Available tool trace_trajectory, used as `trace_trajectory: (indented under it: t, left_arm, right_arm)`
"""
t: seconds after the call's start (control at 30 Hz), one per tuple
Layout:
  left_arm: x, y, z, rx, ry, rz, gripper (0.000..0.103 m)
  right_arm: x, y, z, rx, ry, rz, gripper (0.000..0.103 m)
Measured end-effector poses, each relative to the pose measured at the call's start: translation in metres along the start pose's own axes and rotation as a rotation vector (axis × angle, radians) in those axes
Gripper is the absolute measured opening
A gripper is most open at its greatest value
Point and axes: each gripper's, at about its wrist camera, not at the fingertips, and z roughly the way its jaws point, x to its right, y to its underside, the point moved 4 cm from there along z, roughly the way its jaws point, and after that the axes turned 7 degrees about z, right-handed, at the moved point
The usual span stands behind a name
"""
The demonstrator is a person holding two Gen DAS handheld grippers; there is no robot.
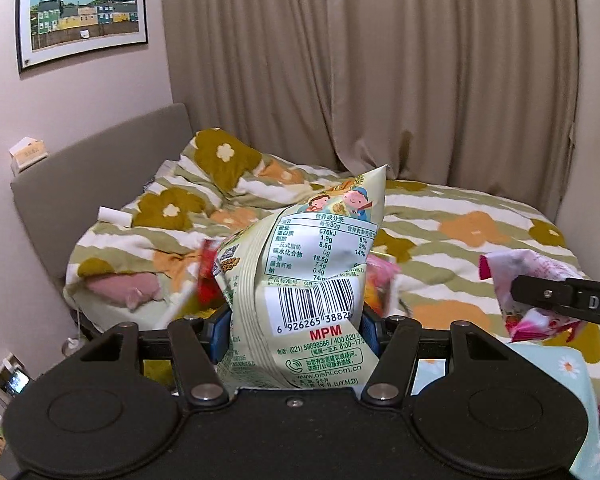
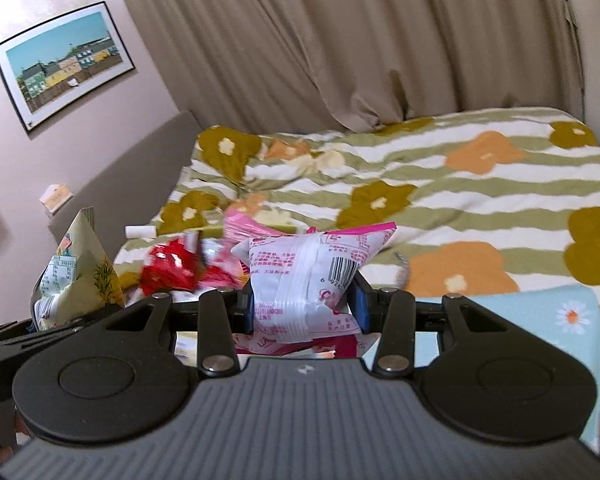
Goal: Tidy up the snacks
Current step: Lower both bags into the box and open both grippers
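My left gripper [image 1: 296,332] is shut on a pale green snack bag [image 1: 308,272] with a barcode, held upright above the bed; the bag also shows at the left of the right wrist view [image 2: 80,272]. My right gripper [image 2: 302,308] is shut on a pink and white snack bag [image 2: 304,272]; that bag and the gripper's finger show at the right of the left wrist view [image 1: 528,284]. Several red and pink snack packets [image 2: 176,268] lie behind the held bags, partly hidden and blurred.
A bed with a striped floral duvet [image 2: 460,184] fills the middle. A light blue cloth with a daisy [image 2: 572,316] lies at the front right. A grey headboard [image 1: 100,168] stands left and beige curtains [image 1: 360,60] behind. A white roll [image 1: 114,216] lies on the duvet.
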Motion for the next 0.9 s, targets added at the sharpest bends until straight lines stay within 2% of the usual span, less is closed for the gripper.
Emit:
trace_trajectory:
  t: [0.27, 0.5, 0.57, 0.6, 0.63, 0.77, 0.9]
  left_arm:
    - [-0.071, 0.000, 0.039, -0.040, 0.054, 0.035, 0.065]
    - [-0.100, 0.014, 0.090, -0.098, 0.158, 0.106, 0.067]
    - [-0.101, 0.019, 0.100, -0.112, 0.183, 0.130, 0.082]
    - [-0.102, 0.020, 0.105, -0.115, 0.201, 0.138, 0.097]
    - [-0.102, 0.022, 0.108, -0.112, 0.220, 0.142, 0.103]
    - [-0.109, 0.027, 0.106, -0.115, 0.265, 0.151, 0.103]
    - [-0.126, 0.028, 0.104, -0.114, 0.270, 0.119, 0.103]
  right_arm:
    - [-0.076, 0.014, 0.024, 0.029, 0.032, 0.014, 0.058]
    - [-0.117, 0.034, 0.056, 0.033, 0.117, 0.050, 0.058]
    - [-0.123, 0.039, 0.064, 0.036, 0.145, 0.066, 0.058]
    - [-0.124, 0.041, 0.068, 0.037, 0.160, 0.072, 0.058]
    - [-0.125, 0.043, 0.070, 0.037, 0.173, 0.077, 0.058]
    - [-0.129, 0.048, 0.077, 0.025, 0.221, 0.091, 0.058]
    - [-0.133, 0.050, 0.079, 0.018, 0.235, 0.079, 0.058]
